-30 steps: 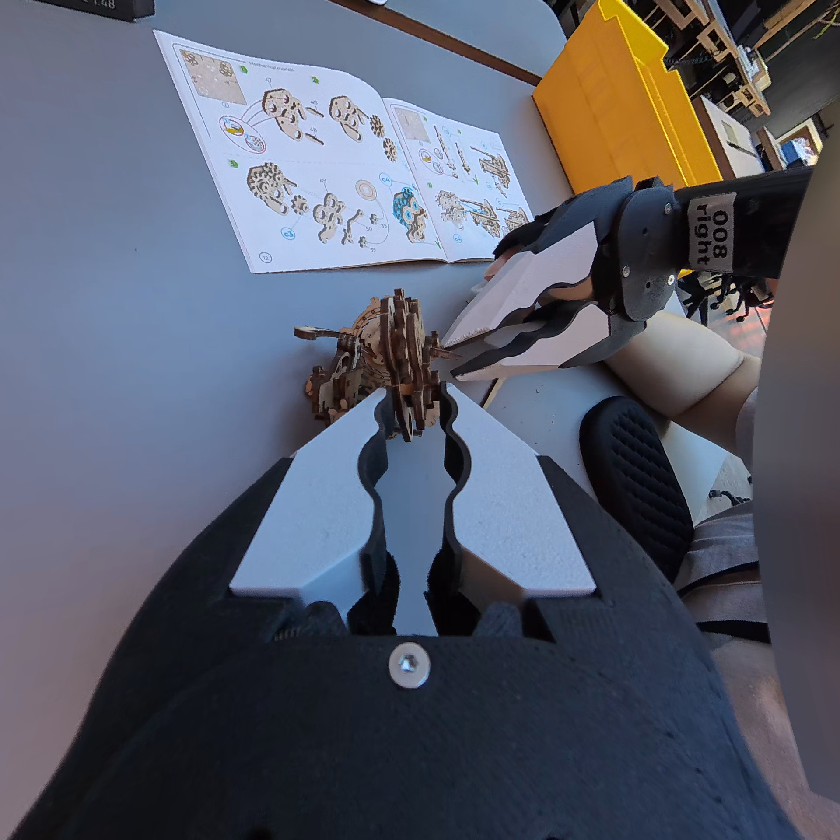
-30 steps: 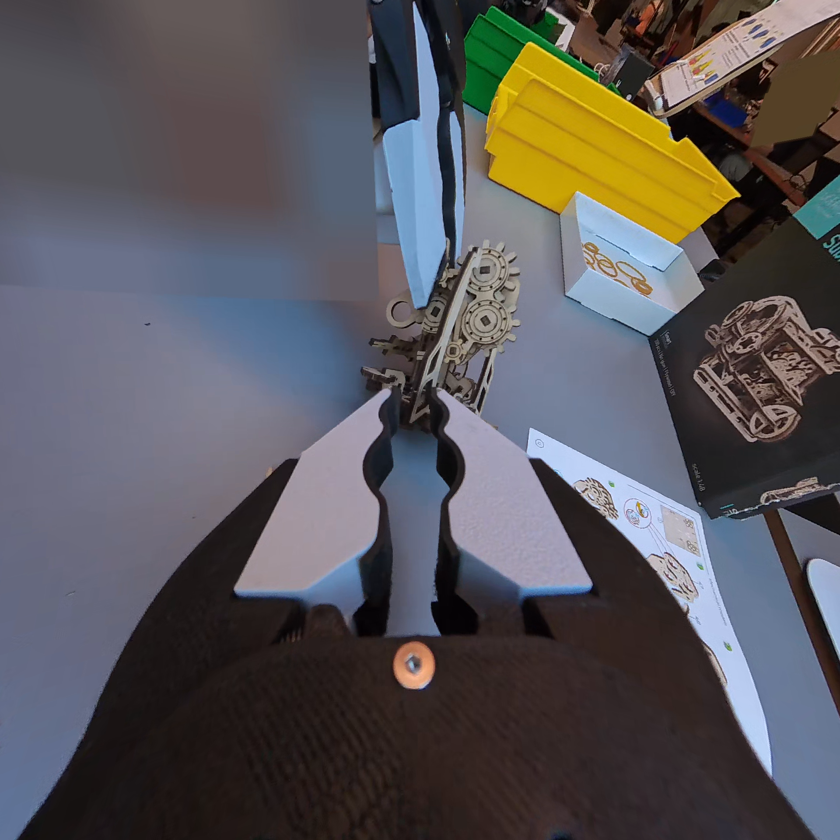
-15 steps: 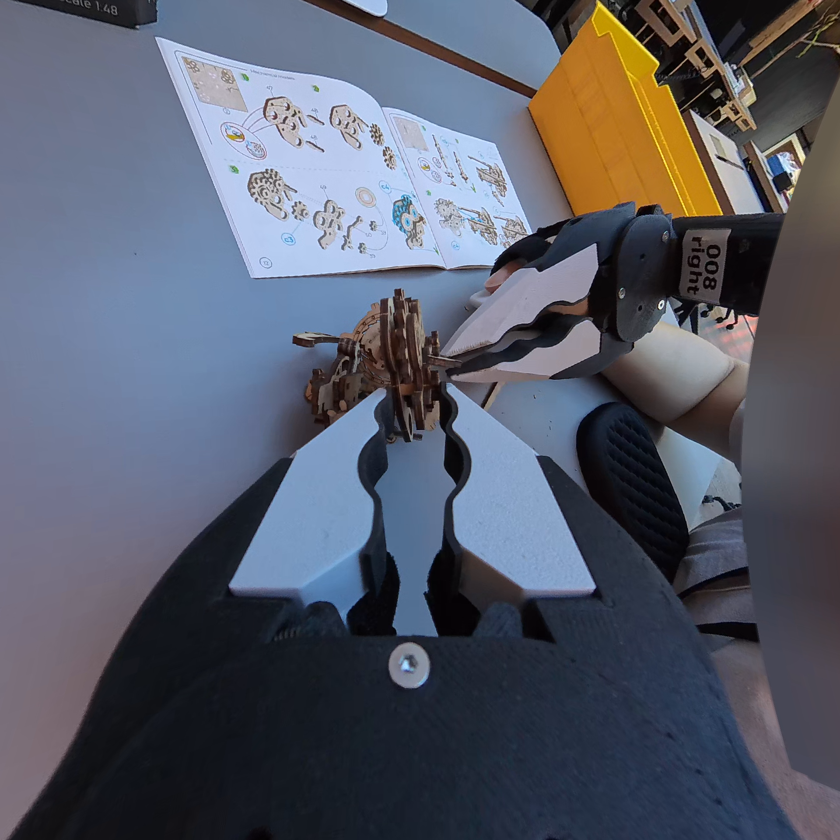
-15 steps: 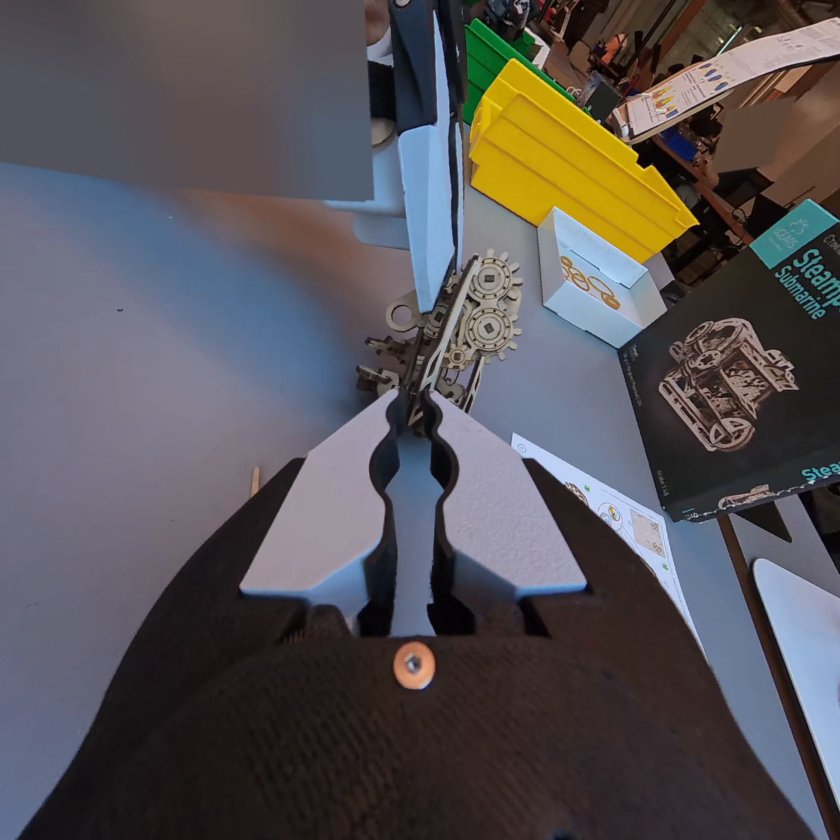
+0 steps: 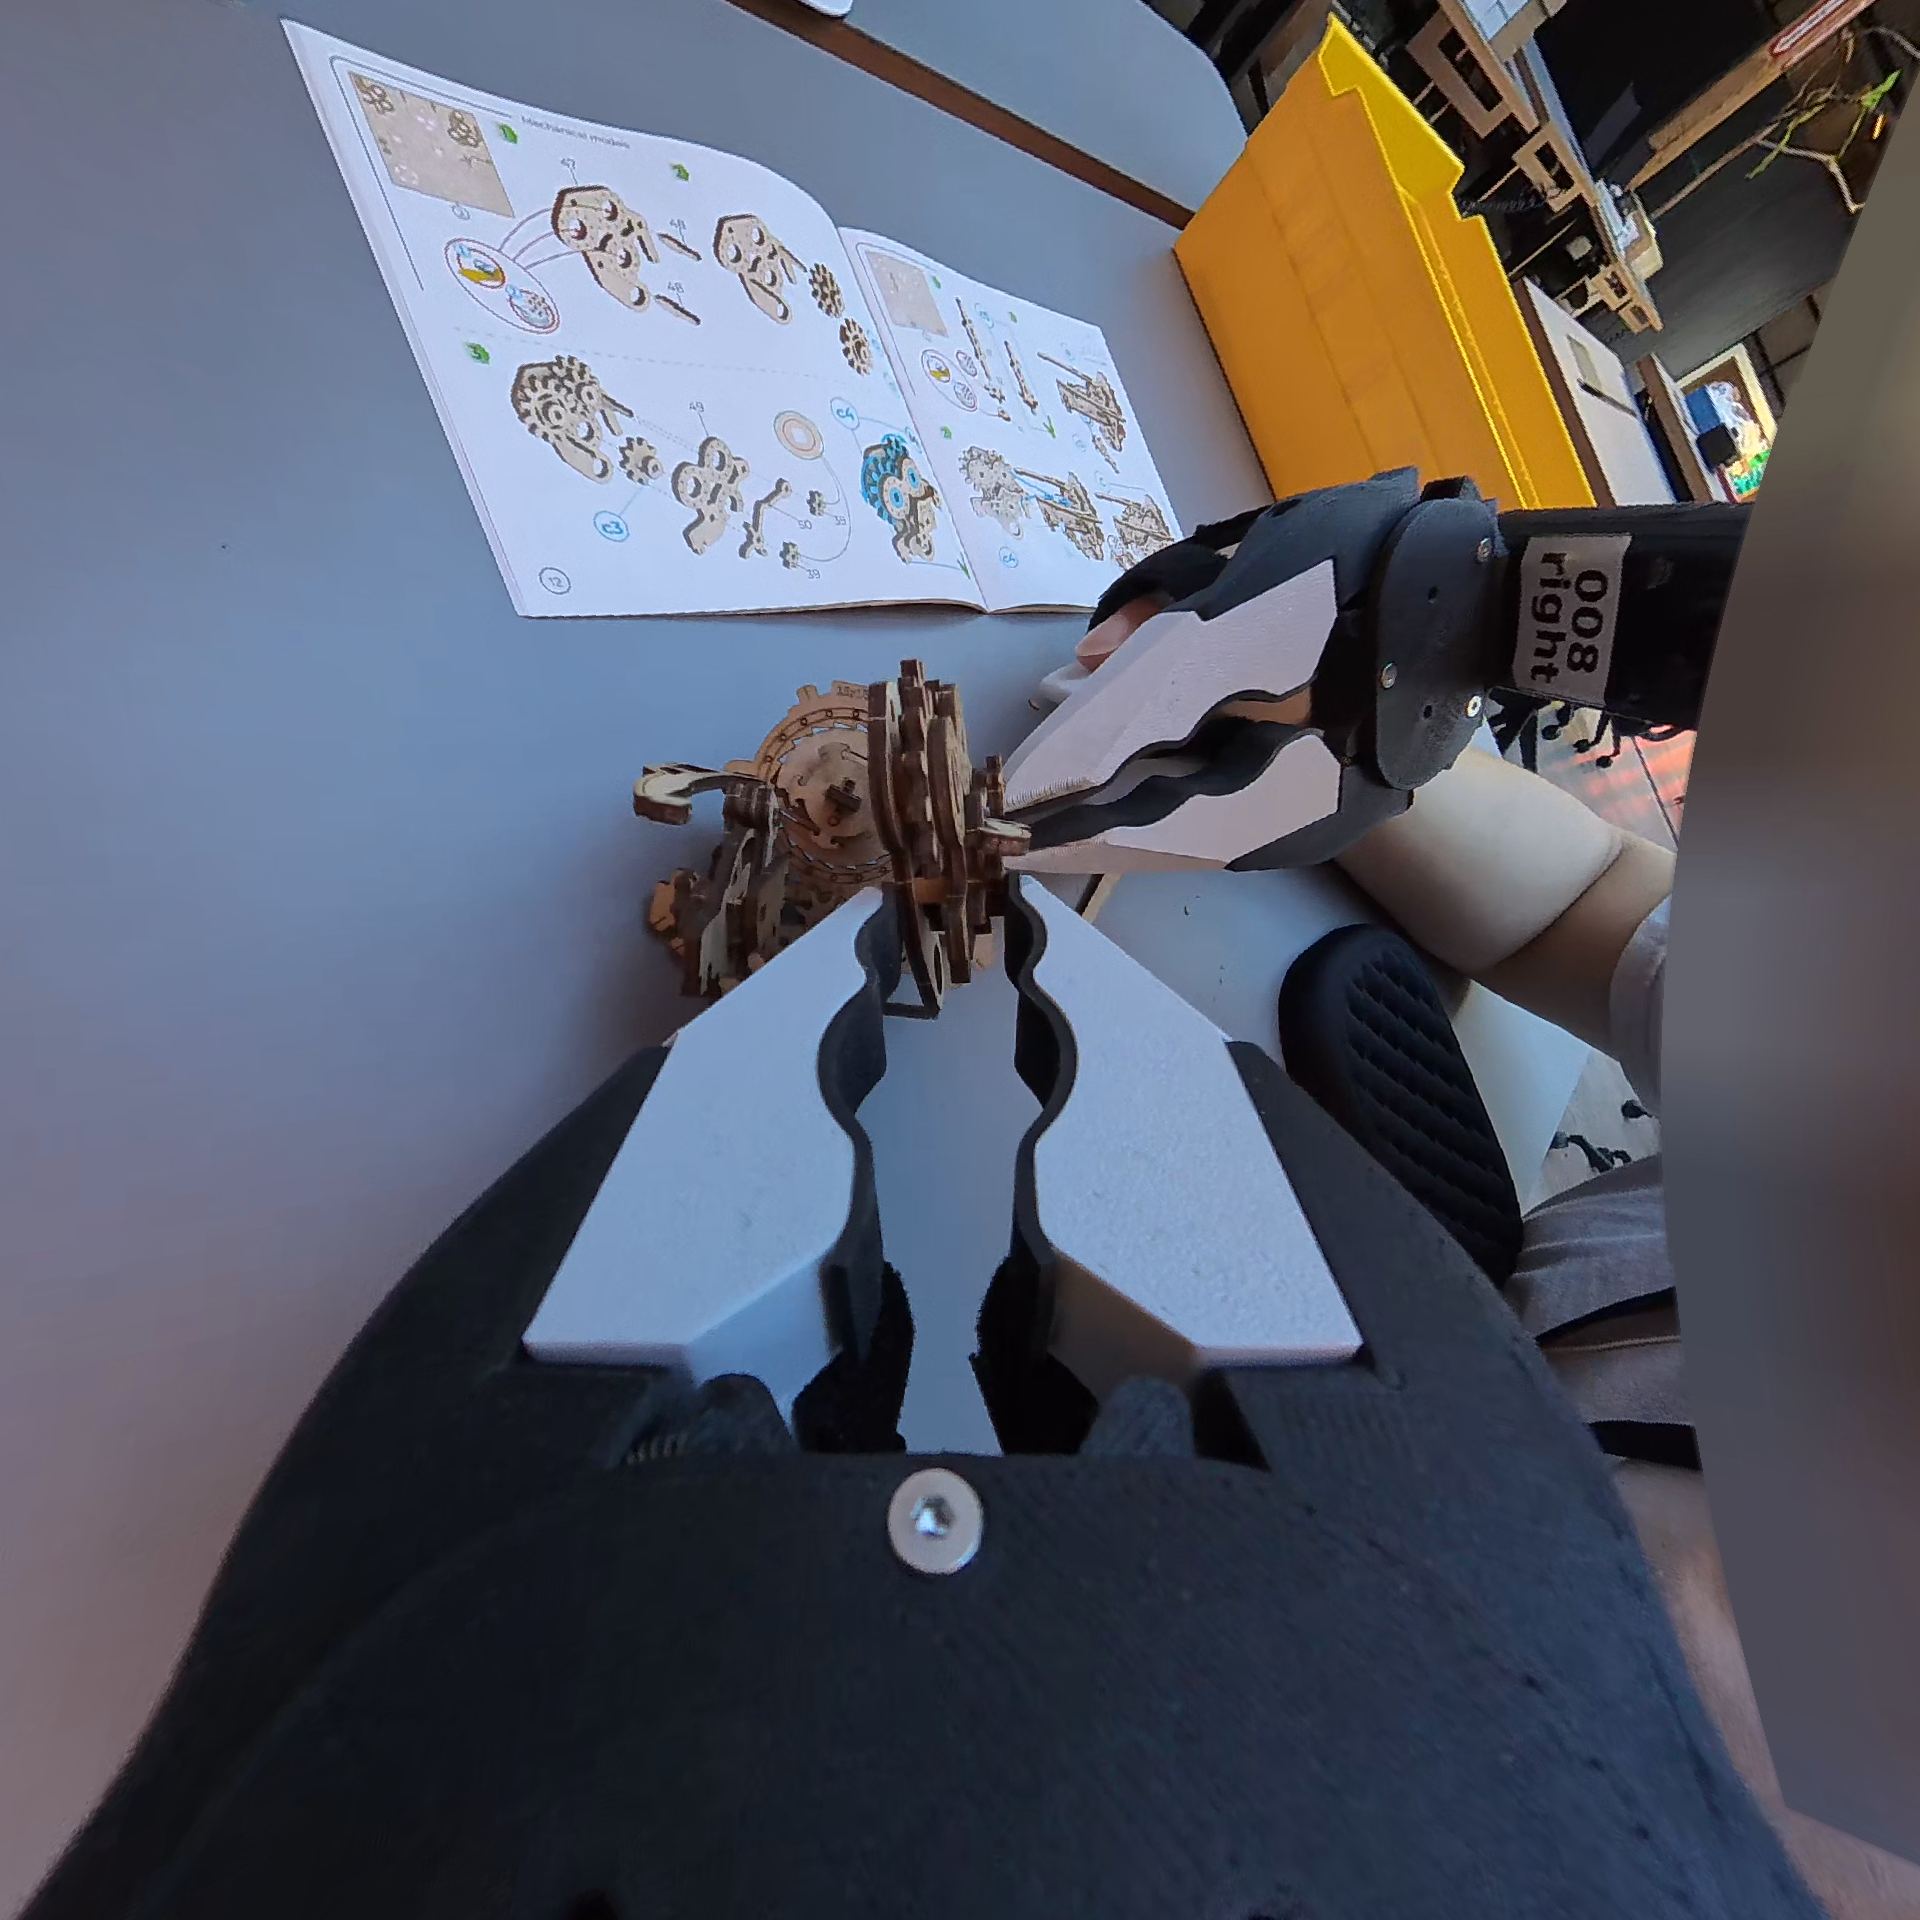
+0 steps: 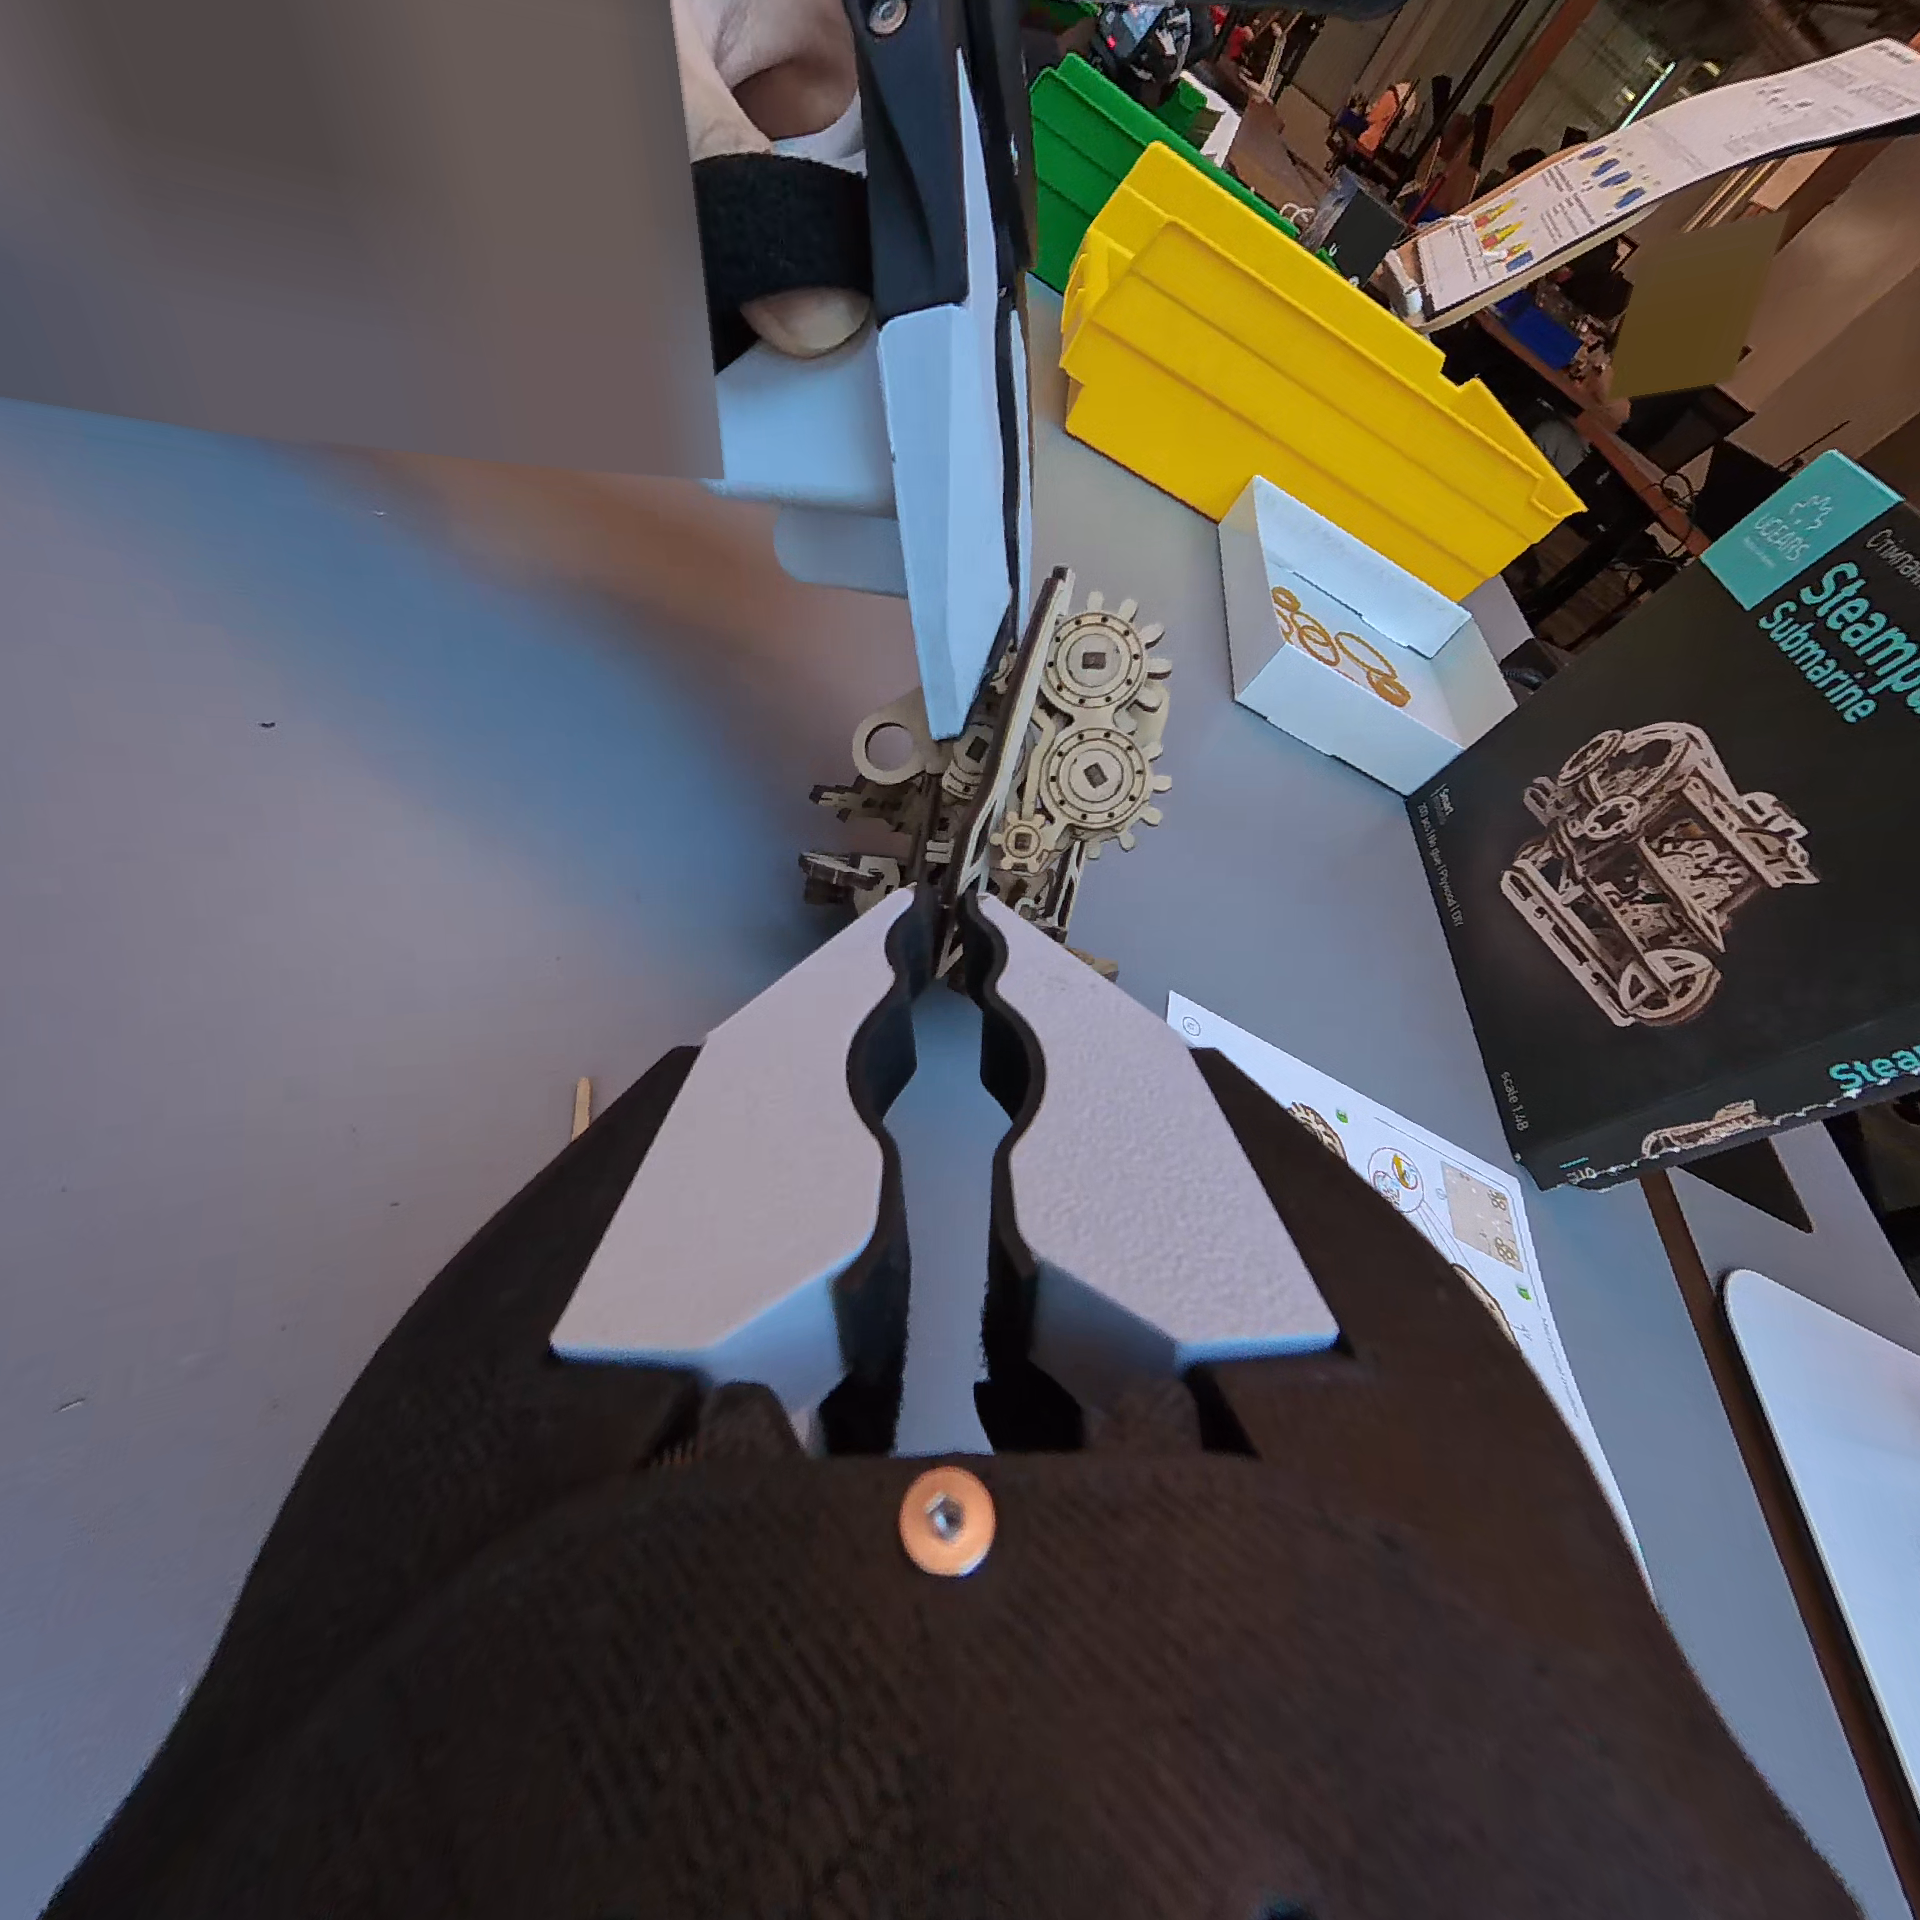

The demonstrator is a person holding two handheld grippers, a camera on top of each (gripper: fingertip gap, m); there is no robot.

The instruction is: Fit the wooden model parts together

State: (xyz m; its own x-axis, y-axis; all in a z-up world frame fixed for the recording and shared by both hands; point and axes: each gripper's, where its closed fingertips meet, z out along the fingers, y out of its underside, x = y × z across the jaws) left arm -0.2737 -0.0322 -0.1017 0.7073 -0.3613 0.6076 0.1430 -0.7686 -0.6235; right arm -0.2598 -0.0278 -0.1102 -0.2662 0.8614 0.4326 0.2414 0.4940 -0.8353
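A partly built wooden gear model (image 5: 821, 800) stands on the grey table (image 5: 260, 831). My left gripper (image 5: 935, 909) is shut on its upright stack of gears (image 5: 920, 769). In the right wrist view the model (image 6: 1091, 727) shows two large gears side by side. My right gripper (image 6: 940, 914) is shut on a thin wooden plate (image 6: 997, 790) at the model's edge. The left gripper's fingers (image 6: 940, 540) come down onto the model from above. In the left wrist view the right gripper (image 5: 1013, 821) pinches the model from the right.
An open instruction booklet (image 5: 675, 364) lies behind the model. Yellow bins (image 6: 1278, 384), green bins (image 6: 1091, 156), a small white box with rubber bands (image 6: 1351, 665) and a black product box (image 6: 1683, 852) stand nearby. A thin wooden stick (image 6: 582, 1101) lies on the table. A person's arm (image 5: 1486, 862) is at the right. Less than 4 cm separates the two grippers' tips.
My right gripper's jaws have closed tighter onto the thin plate. The left gripper has kept its hold on the gear stack. The model has barely moved.
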